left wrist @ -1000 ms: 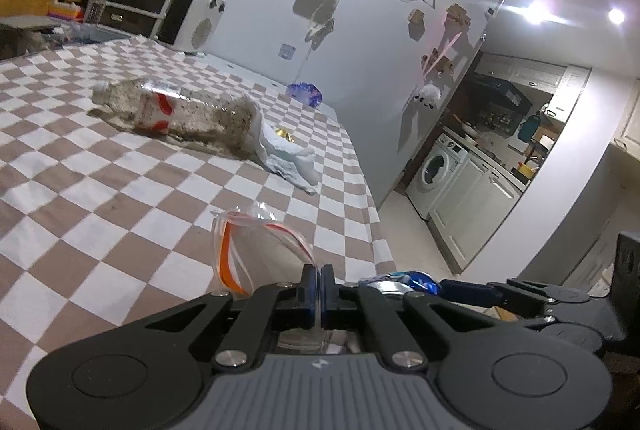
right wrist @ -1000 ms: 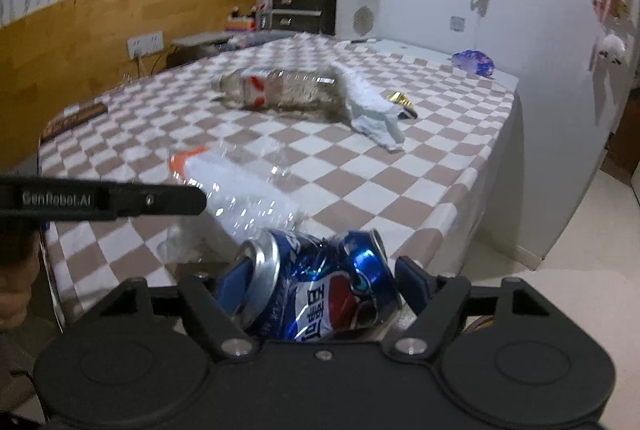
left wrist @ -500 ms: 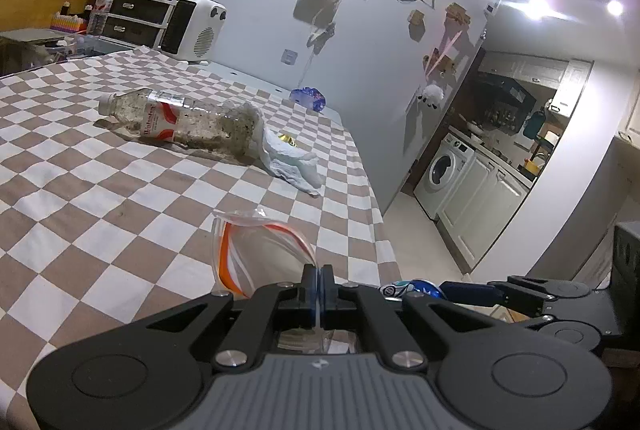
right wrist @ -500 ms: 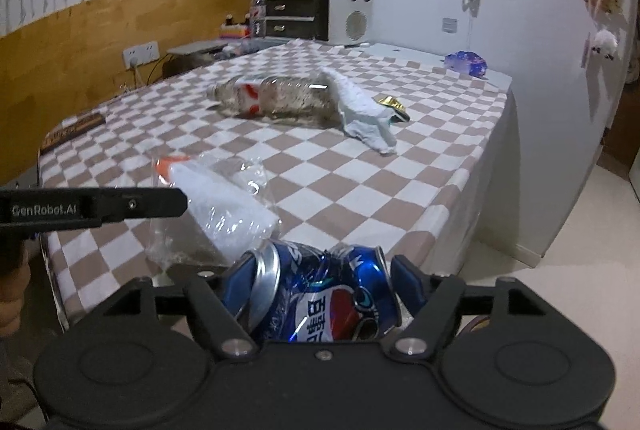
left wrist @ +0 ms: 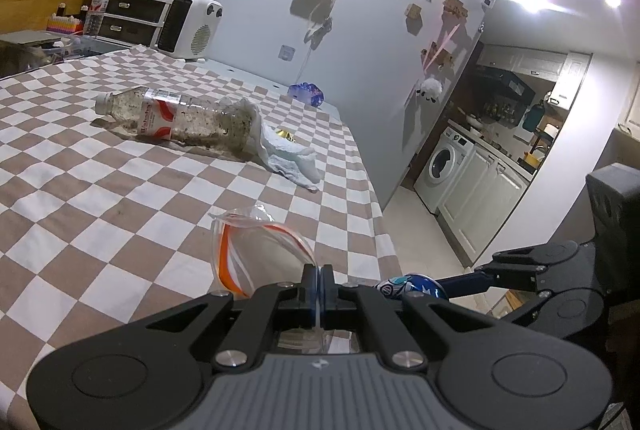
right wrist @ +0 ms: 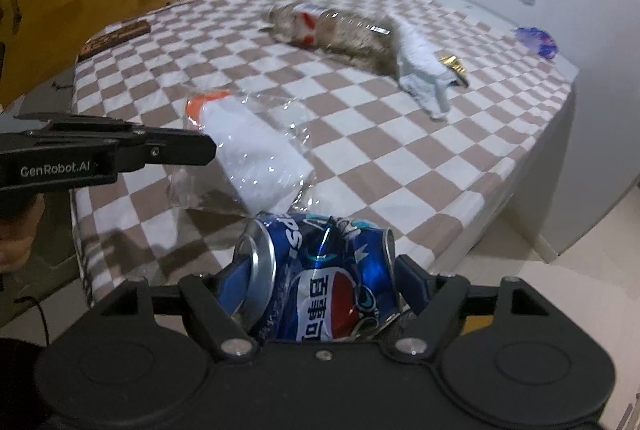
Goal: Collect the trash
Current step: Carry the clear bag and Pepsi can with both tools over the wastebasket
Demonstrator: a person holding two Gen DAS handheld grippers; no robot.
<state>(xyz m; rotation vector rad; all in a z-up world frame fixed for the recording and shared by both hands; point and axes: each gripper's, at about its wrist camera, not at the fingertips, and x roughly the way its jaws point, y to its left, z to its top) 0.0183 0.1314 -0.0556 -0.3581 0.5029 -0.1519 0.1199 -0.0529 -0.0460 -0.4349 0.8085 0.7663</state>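
While the left gripper [left wrist: 320, 280] pinches the empty bag's [left wrist: 256, 250] rim at the table's [left wrist: 120, 190] near edge, the right gripper [right wrist: 316, 270] clasps a can [right wrist: 320, 278], jaws just widening.

One crushed can [right wrist: 320, 286], one clear bag [right wrist: 256, 158], one plastic bottle [left wrist: 180, 118], one crumpled tissue [left wrist: 288, 158], two grippers.

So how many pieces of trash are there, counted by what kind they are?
Cans: 1, the blue can in the right claw
Plastic bottles: 1
Tissues: 1
Wrappers: 2, gold and purple
Total: 5, with the clear bag in the left claw not counted.
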